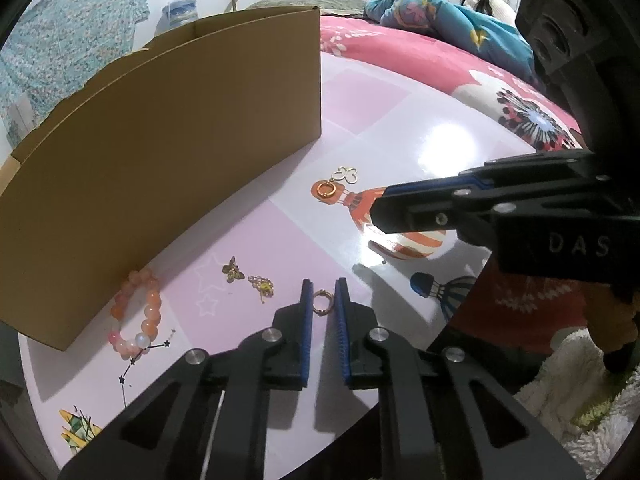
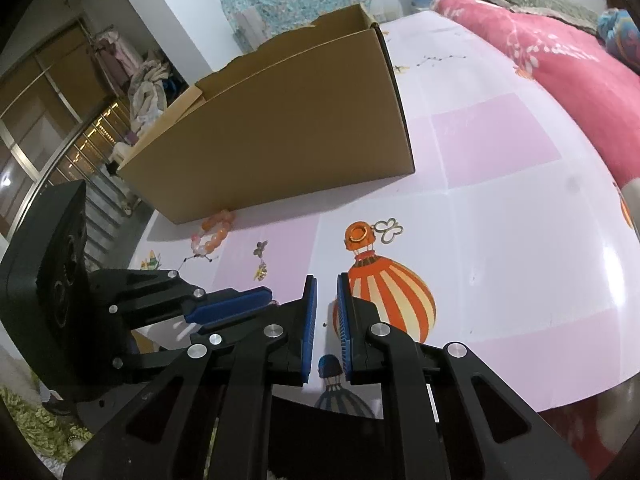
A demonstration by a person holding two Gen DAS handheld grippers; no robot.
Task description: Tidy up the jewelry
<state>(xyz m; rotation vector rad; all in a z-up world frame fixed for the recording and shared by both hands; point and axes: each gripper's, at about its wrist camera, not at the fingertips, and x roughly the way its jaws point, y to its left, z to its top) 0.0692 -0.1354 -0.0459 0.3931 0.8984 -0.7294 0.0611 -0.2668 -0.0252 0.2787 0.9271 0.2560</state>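
Glossy printed tabletop (image 1: 400, 120), matt cardboard box (image 1: 160, 140), shiny gold metal ring (image 1: 322, 303) — glassy peach bead bracelet (image 1: 138, 312)

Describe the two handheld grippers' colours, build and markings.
Both the left gripper and the right gripper are matte black, with angular linkage arms, round silver pivot bolts and ribbed blue pads lining the fingers. The right one's body bears pale letters "DAS". No cables or sleeves are visible.
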